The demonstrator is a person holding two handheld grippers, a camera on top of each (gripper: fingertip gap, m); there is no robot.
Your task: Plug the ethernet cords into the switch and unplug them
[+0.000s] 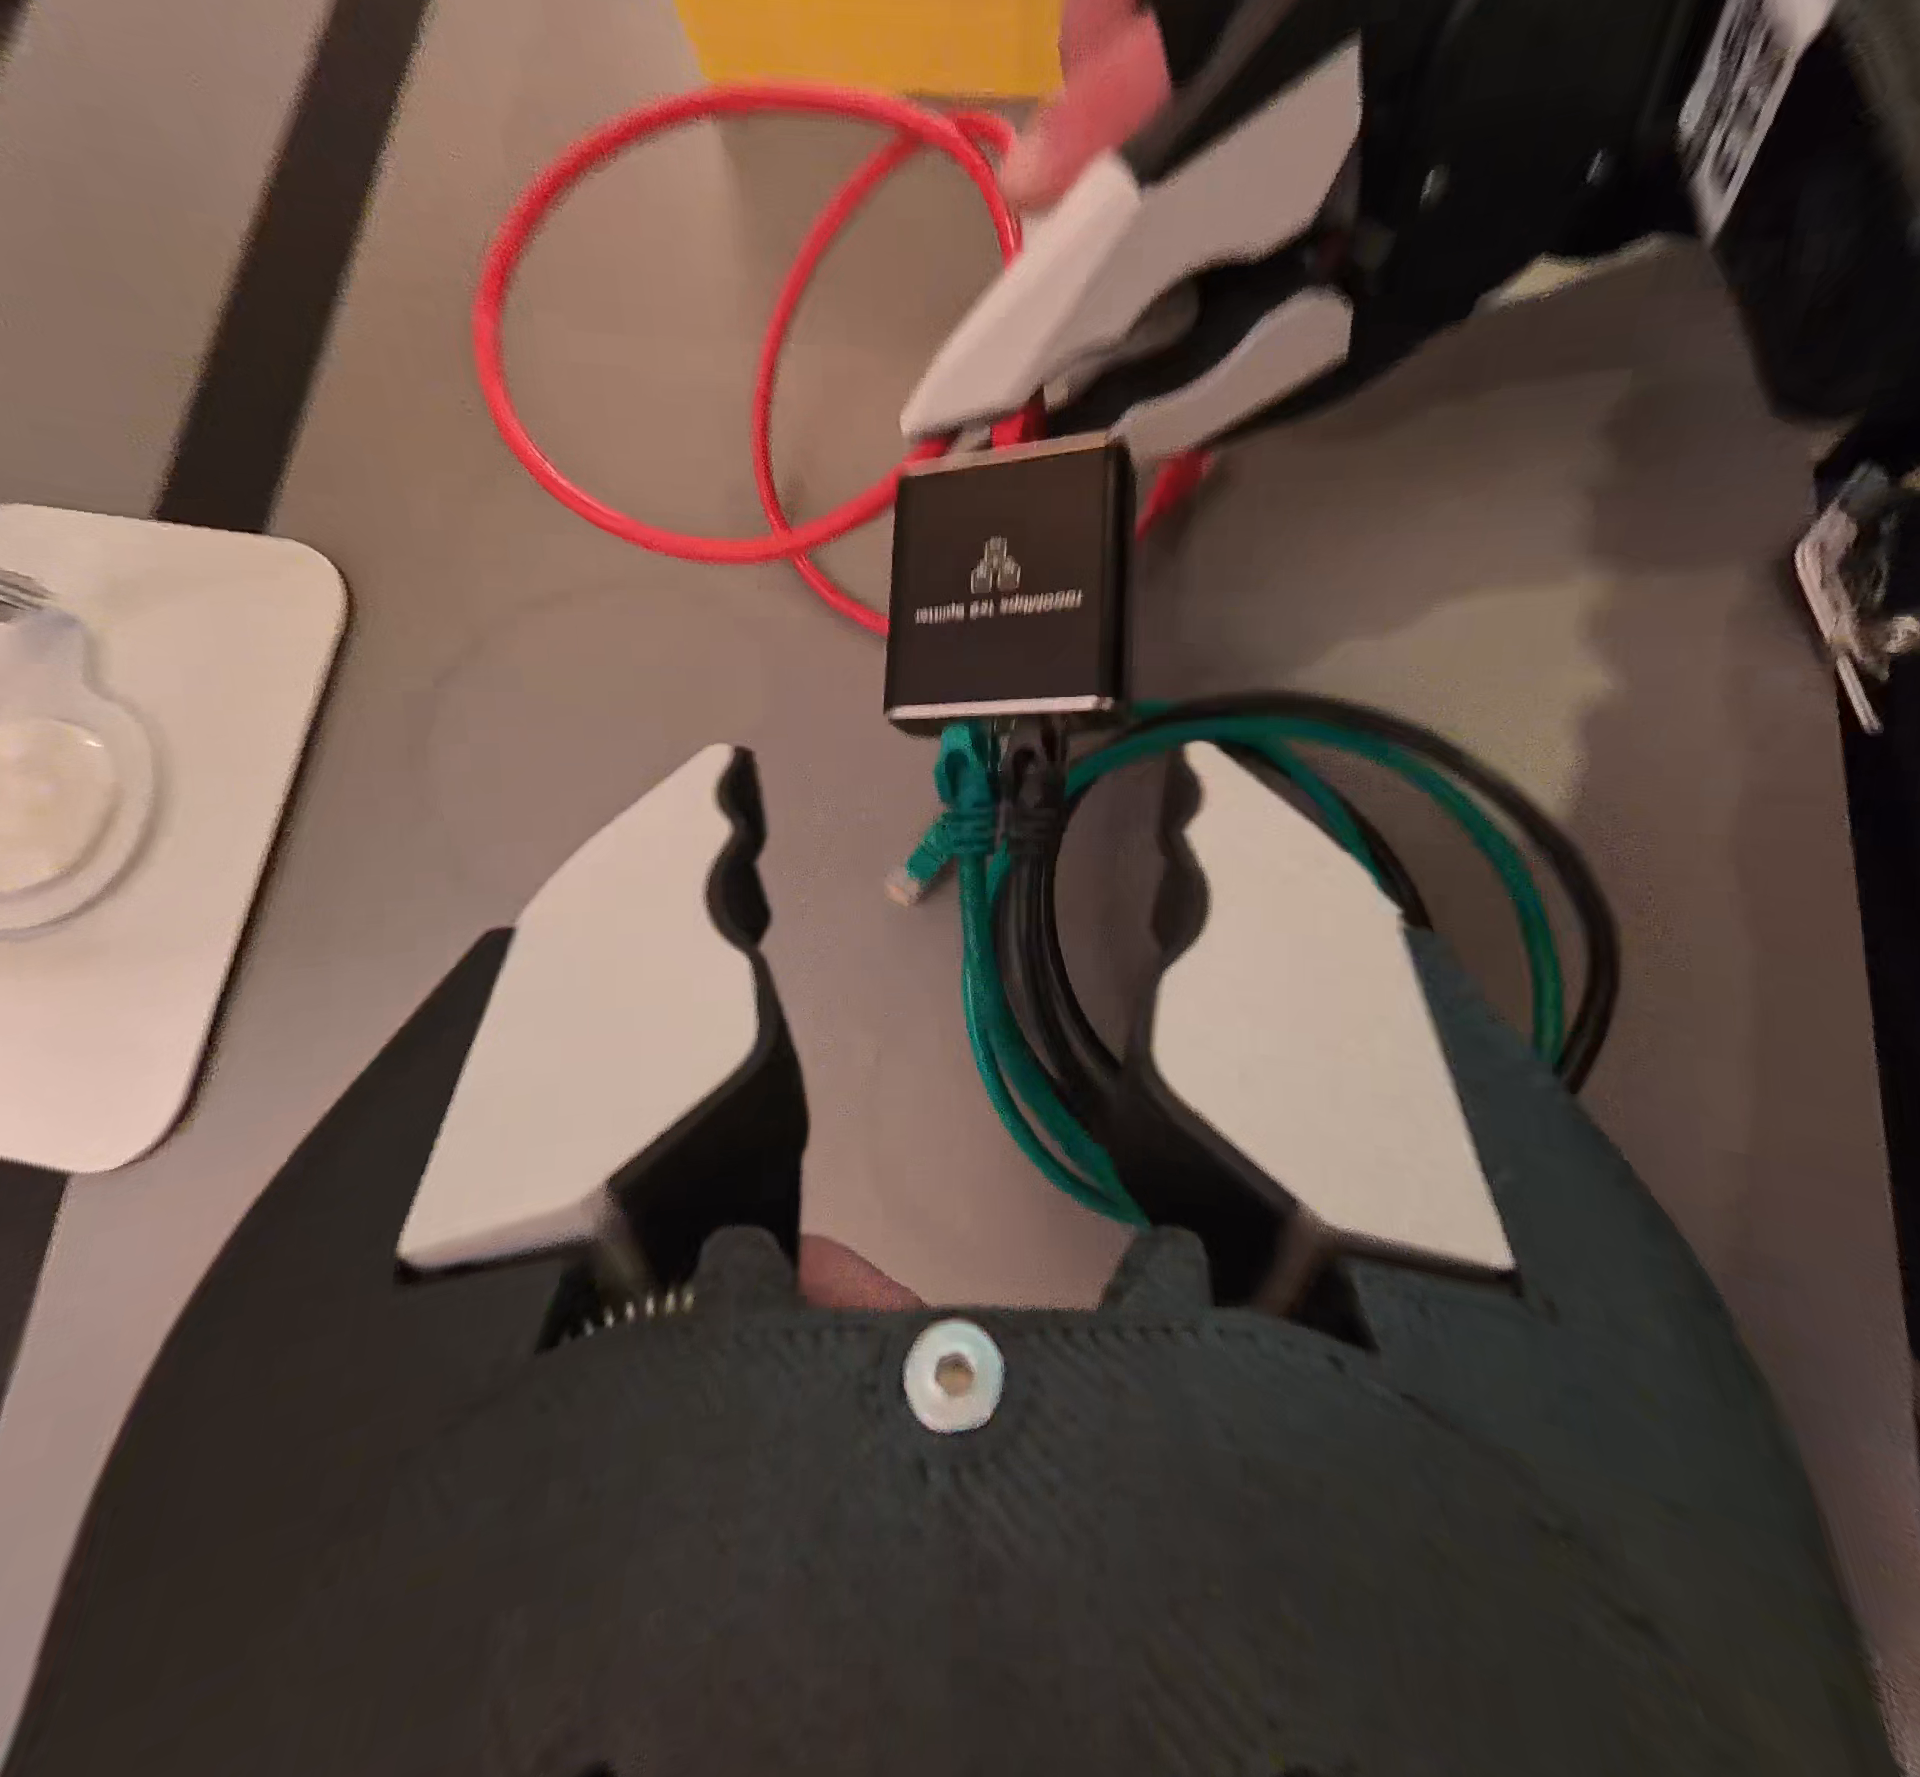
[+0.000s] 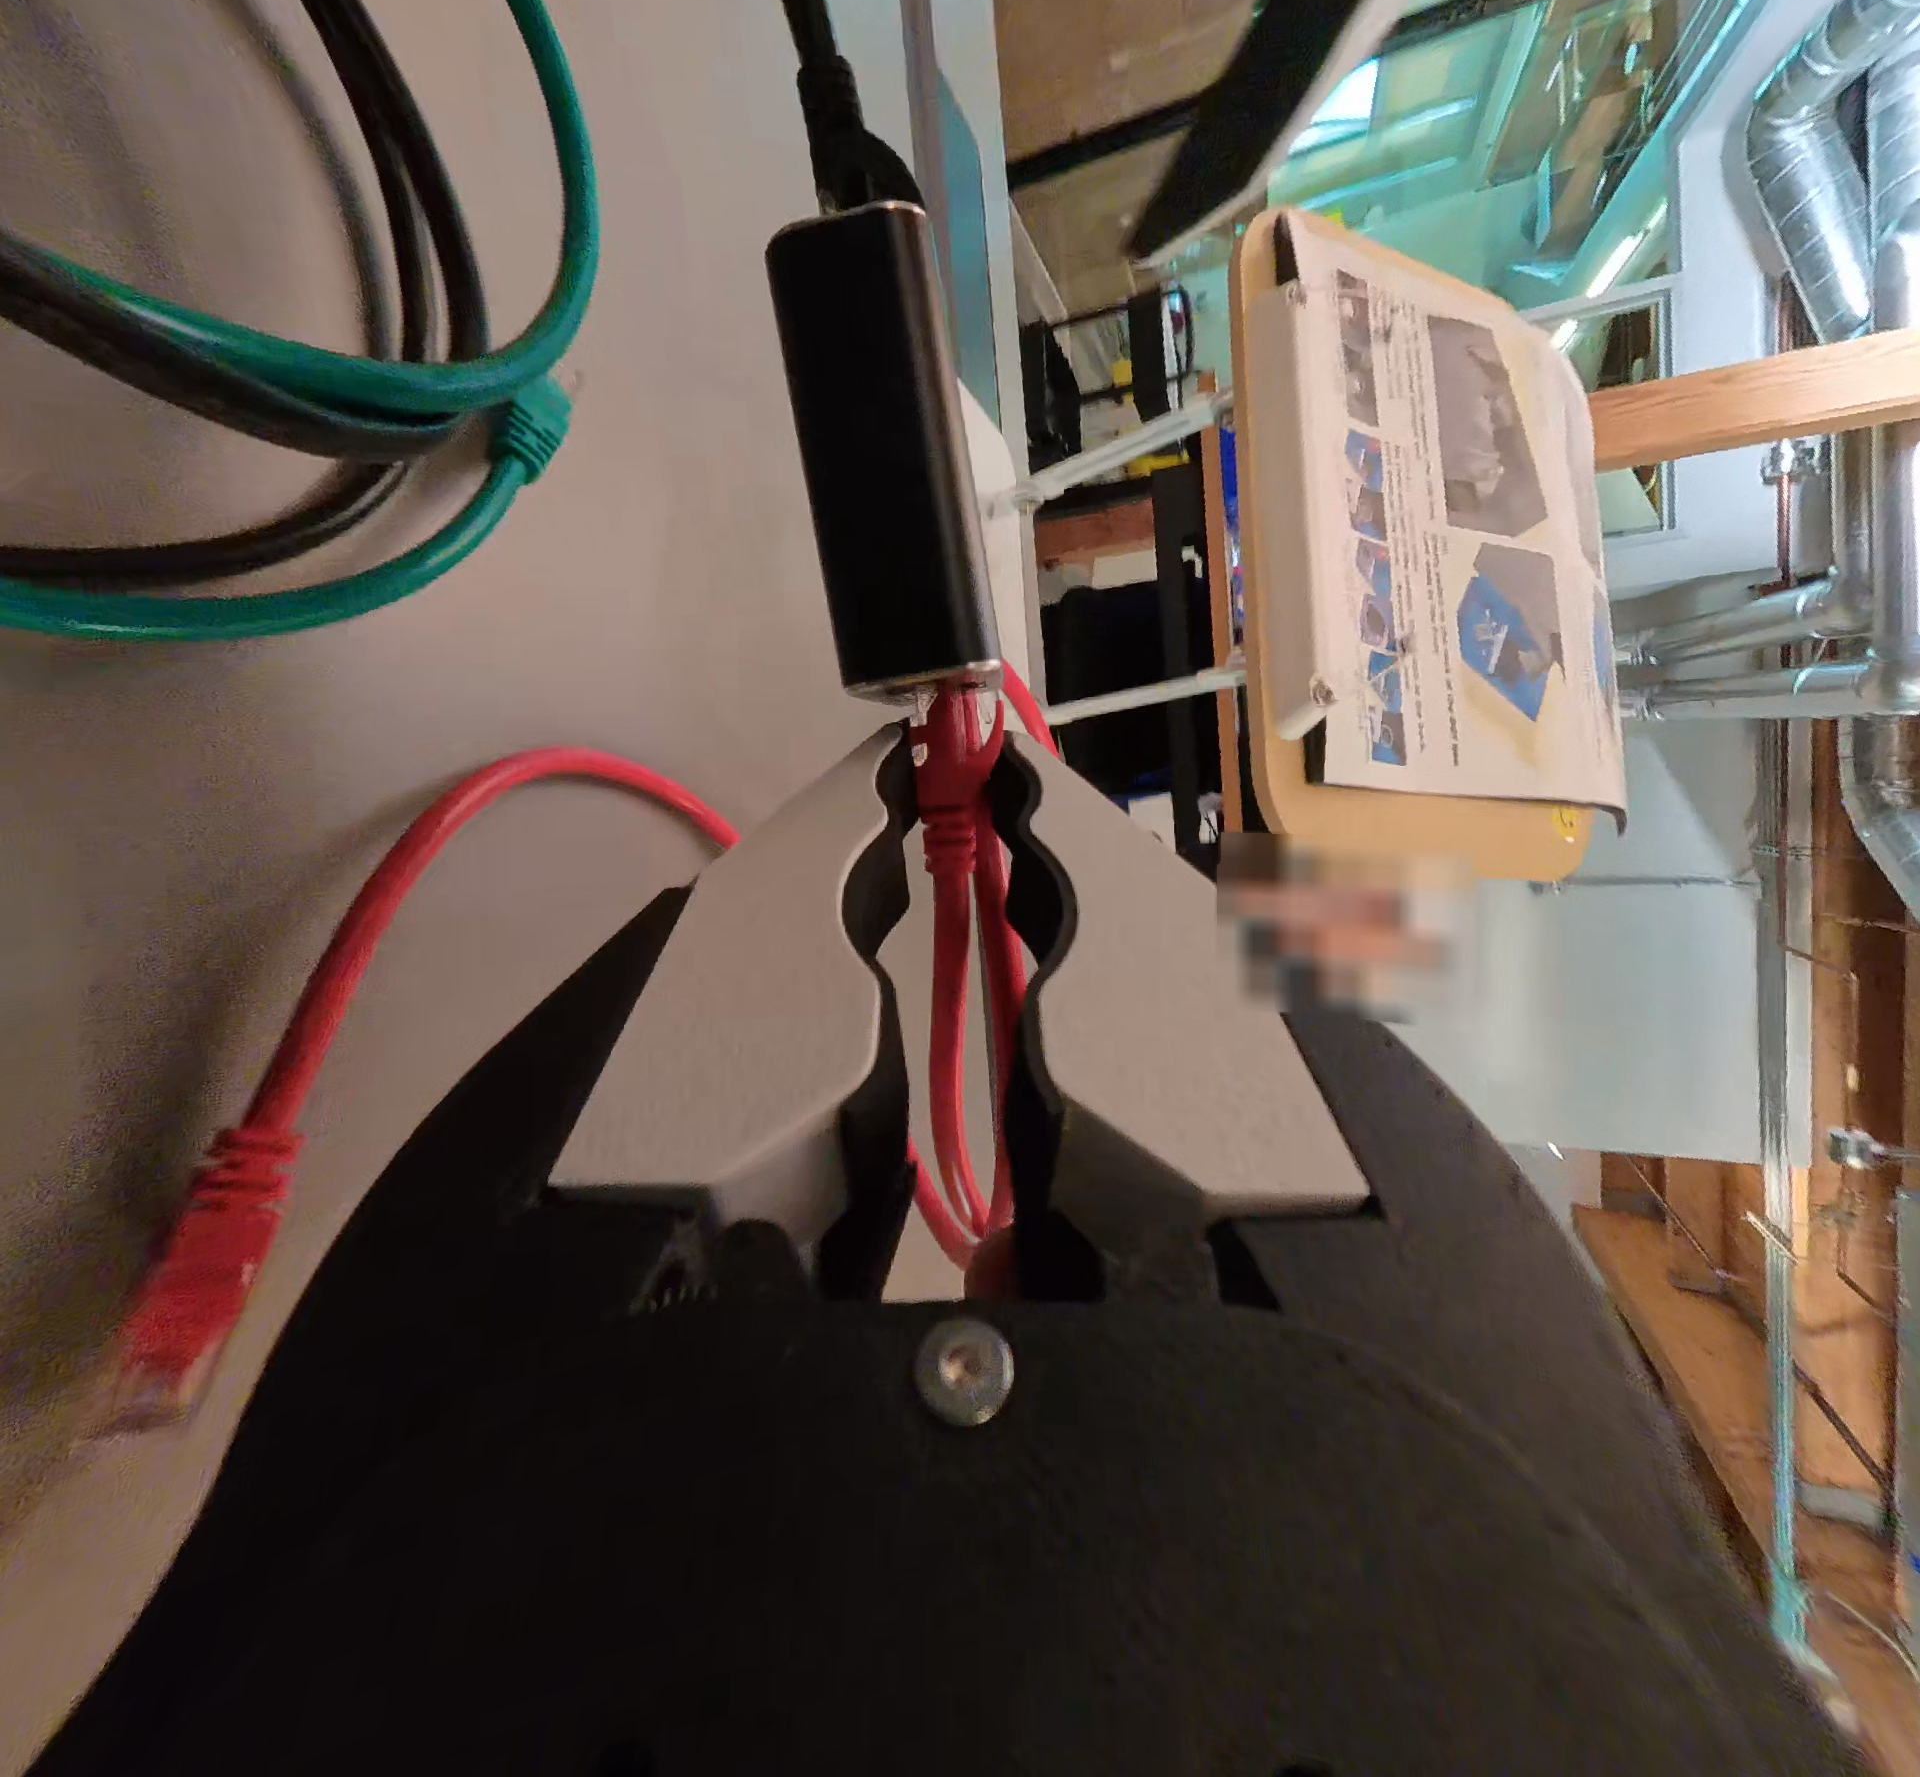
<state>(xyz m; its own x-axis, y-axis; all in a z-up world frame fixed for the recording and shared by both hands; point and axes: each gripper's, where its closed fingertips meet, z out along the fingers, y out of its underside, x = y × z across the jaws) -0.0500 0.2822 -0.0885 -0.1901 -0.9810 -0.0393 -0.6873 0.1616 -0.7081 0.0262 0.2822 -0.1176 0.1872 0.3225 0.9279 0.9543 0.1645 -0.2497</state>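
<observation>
Right gripper pinches the red cord's stiff plug boot, apparently seated in the light, easily dragged switch just ahead, while the left gripper waits wide open and empty behind it.

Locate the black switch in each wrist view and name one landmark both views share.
Left wrist view: switch lies centre, just beyond the open left gripper.
Right wrist view: switch stands edge-on above centre, beyond the right gripper.
Shared landmark: red cord.
</observation>
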